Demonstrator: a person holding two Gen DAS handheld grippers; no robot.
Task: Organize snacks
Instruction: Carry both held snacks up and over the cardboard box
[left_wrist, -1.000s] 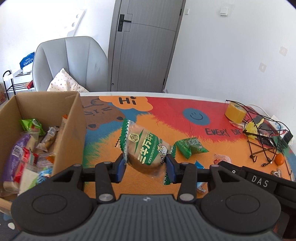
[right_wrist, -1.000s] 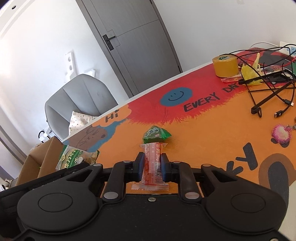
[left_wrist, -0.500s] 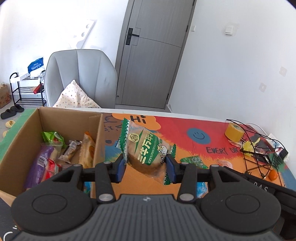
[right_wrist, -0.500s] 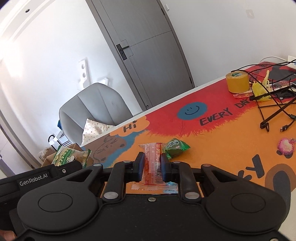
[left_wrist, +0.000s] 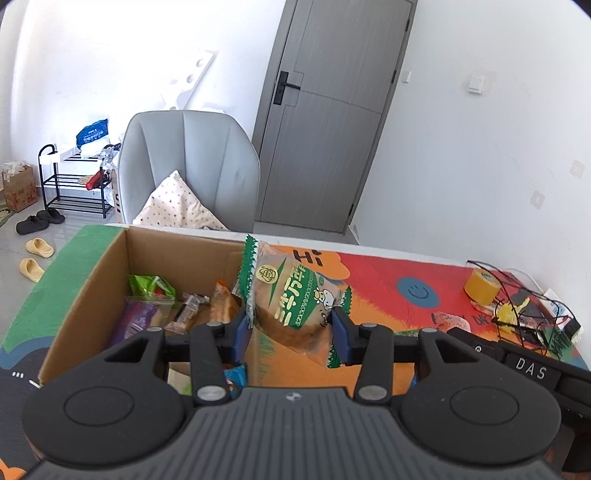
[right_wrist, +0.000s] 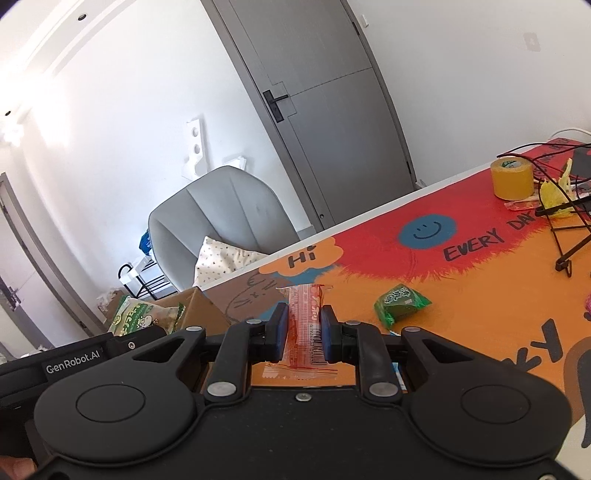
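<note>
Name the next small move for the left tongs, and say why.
Probably carry the green bread packet a little further left over the cardboard box and release. The left tongs grip it right at the box's near wall, not yet above the snacks inside.

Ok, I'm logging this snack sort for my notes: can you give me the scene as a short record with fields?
left tongs: shut on the green bread packet, held at the cardboard box's near wall
right tongs: shut on the orange-red snack stick, above the mat
cardboard box: open, several wrapped snacks inside
left on the mat: small green packet
mat: orange and red, printed "Hi" and "EVERY DAY"
other items: yellow tape roll, black cables
</note>
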